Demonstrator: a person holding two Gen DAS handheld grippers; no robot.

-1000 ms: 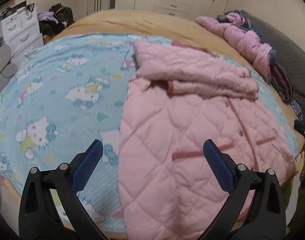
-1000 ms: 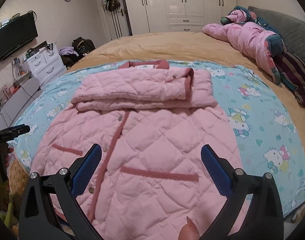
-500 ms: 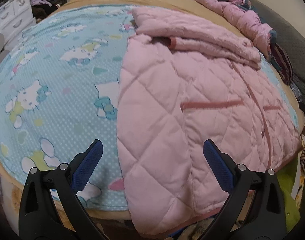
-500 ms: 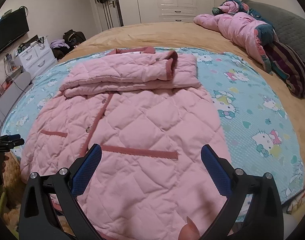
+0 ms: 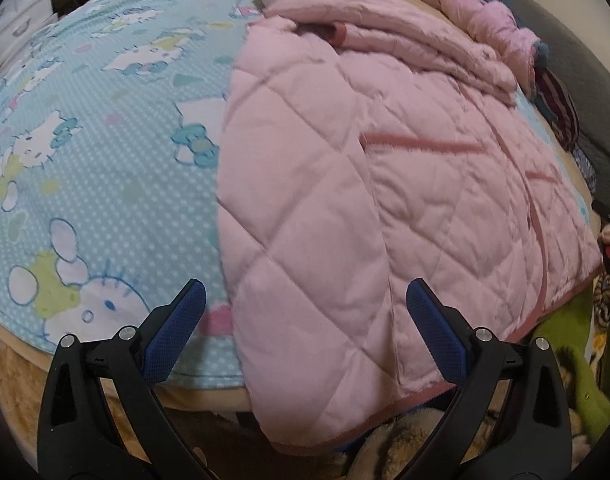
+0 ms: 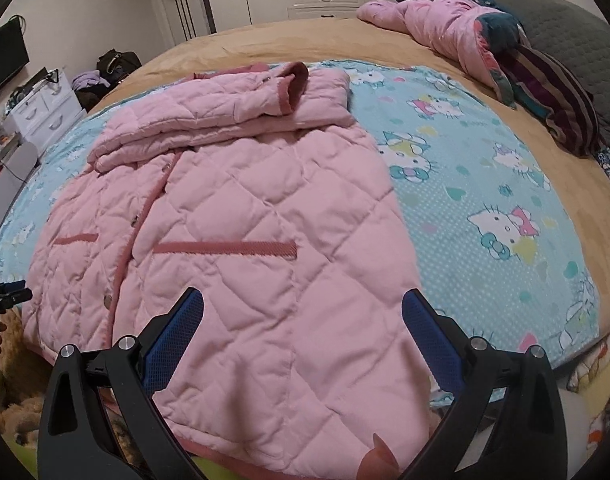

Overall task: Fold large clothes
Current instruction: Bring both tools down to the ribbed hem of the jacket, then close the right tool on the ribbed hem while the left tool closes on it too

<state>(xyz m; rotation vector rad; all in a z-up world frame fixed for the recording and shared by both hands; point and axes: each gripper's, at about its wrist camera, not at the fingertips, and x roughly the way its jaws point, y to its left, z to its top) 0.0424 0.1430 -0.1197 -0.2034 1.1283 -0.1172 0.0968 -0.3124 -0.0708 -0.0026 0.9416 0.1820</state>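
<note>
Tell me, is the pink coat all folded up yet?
Only partly. The coat's sleeves are folded across the chest, but the body lies spread flat on the blanket, with its hem hanging over the bed edge.

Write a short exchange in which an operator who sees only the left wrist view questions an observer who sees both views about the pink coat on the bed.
Operator: My left gripper is open at one hem corner of the pink coat. Where is the right gripper?
Observer: The right gripper is open over the hem, toward the coat's other side.
Operator: Does that side hang off the blanket?
Observer: No. A broad stretch of blanket shows beyond that edge, then the tan bedcover.
</note>
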